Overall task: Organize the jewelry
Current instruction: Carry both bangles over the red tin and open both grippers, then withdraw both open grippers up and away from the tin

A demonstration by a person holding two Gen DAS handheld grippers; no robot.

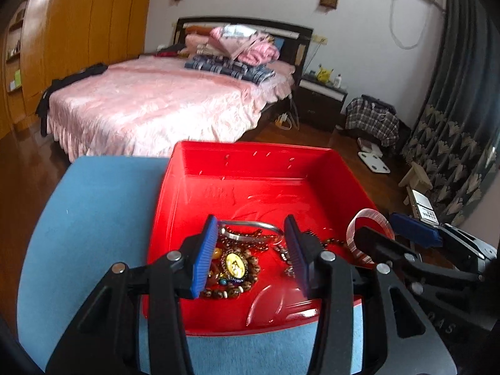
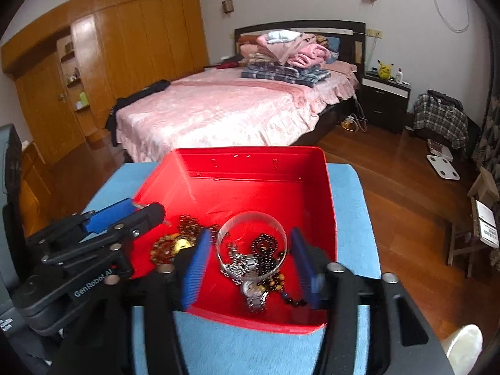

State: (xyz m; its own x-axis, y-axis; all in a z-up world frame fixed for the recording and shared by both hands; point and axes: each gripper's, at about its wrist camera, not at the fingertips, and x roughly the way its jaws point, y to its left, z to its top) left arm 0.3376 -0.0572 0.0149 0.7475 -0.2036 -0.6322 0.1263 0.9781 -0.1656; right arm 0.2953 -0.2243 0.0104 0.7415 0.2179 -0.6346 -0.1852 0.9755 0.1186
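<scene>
At the bottom of the left wrist view, the left gripper hangs with its jaws apart and holding nothing, straddling a gold pendant ringed by brown beads at the lower centre. In the right wrist view, the right gripper does likewise, jaws apart and empty, framing a clear bangle, a metal watch and a string of dark beads heaped together at the lower centre.

All the jewelry lies tangled in the near half of the red box, which sits on a blue mat; the far half of the box is bare.

The step appears to be picking one piece out of the tangle. To do it well, I judge it best to choose a piece lying on top, such as the bangle, and close on its rim alone so no chain comes with it. Lift slowly; the other gripper could pin the heap. The two grippers sit near each other, so move one at a time.

Beyond, in the middle of the frame, stands a bed.
</scene>
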